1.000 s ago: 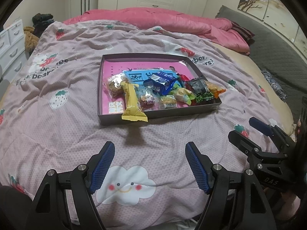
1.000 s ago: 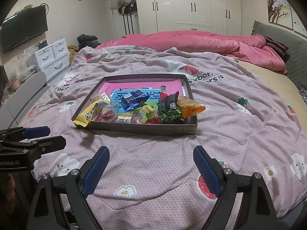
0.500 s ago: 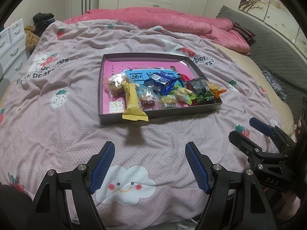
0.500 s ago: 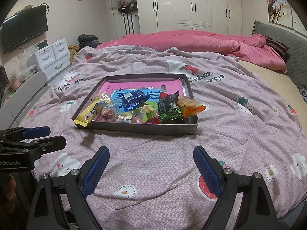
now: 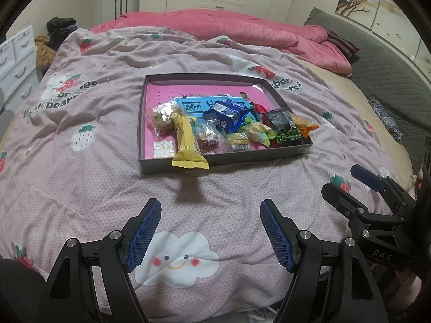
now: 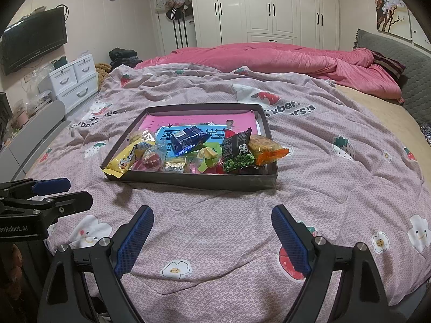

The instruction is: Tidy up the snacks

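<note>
A shallow dark tray (image 5: 285,153) with a pink lining sits on the bed, on a mauve bedspread (image 5: 89,177) printed with strawberries and clouds. The snacks are piled along the tray's near side. A long yellow packet (image 5: 186,140) lies at the near left corner, its end hanging over the tray's front wall. Just behind it is a clear bag of brownish puffs (image 5: 163,117). Toward the middle I see a blue packet (image 5: 226,114) lying on top of the others, a small clear bag with something red (image 5: 208,140) in it, and a little gold-wrapped piece (image 5: 237,141). On the right lie a black bag of green peas (image 5: 284,126) and an orange bag (image 5: 305,125) that pokes past the tray's right edge.

My left tool (image 5: 210,231) hangs over the bedspread short of the tray, its two blue pads wide apart with nothing between them. My right tool (image 6: 212,238) hangs the same way on the other side, pads spread wide and empty, well apart from the tray.

Beyond the tray, a rumpled pink quilt (image 6: 282,56) lies across the far part of the bed. White wardrobe doors (image 6: 272,8) line the back wall, and a white set of drawers (image 6: 72,80) stands at the left.
</note>
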The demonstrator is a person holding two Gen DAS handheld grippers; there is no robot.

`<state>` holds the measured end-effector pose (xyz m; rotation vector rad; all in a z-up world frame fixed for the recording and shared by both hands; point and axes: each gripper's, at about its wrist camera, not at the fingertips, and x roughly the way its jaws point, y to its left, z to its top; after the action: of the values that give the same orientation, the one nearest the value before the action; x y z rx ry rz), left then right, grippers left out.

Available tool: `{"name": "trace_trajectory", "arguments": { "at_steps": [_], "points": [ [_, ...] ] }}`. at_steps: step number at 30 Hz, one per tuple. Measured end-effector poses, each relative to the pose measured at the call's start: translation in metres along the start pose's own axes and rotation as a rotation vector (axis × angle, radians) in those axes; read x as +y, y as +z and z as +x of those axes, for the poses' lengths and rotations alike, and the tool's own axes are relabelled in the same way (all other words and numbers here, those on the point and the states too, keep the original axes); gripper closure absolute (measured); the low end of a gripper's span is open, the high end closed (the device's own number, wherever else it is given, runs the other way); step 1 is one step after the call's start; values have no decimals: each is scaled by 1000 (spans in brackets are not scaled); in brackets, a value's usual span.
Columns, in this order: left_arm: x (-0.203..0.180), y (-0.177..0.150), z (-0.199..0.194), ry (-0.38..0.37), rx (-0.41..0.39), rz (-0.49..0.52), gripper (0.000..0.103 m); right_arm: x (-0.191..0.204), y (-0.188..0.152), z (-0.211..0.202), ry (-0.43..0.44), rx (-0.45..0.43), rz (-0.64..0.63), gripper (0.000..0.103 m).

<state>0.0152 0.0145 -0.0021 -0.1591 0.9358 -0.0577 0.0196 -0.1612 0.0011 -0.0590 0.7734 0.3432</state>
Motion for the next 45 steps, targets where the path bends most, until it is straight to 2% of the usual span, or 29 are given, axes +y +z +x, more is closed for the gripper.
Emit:
{"name": "trace_trajectory", "arguments": {
  "at_steps": [34, 45],
  "points": [
    [-2, 0, 1, 15, 3, -3, 26, -1, -1, 2, -2, 1, 1, 14],
    [13, 9, 6, -73, -18, -97, 26, -9, 4, 14, 20, 7, 26, 14]
  ]
}}
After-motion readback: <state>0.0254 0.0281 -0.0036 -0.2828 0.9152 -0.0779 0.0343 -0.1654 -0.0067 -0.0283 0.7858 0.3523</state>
